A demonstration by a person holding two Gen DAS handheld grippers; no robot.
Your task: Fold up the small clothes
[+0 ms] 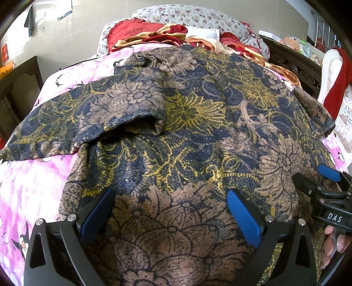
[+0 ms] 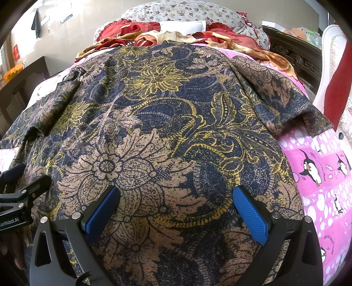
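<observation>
1. Way over at 9 o'clock: pink penguin bedsheet, bare there, with the left sleeve of the shirt flopped across it.
2. Dead centre: floral shirt in navy, tan and yellow, spread flat over the bed, collar end toward 12 o'clock, hem toward 6.
3. At 6 o'clock: left gripper spread wide, blue pads hovering over the hem, gripping nothing.
4. Toward 3 o'clock: right gripper also wide apart, empty, above the same hem area.
5. Up at 12 o'clock: red and gold bedding bunched against a floral pillow.
6. Far 3 o'clock: right sleeve draped on pink sheet.
</observation>
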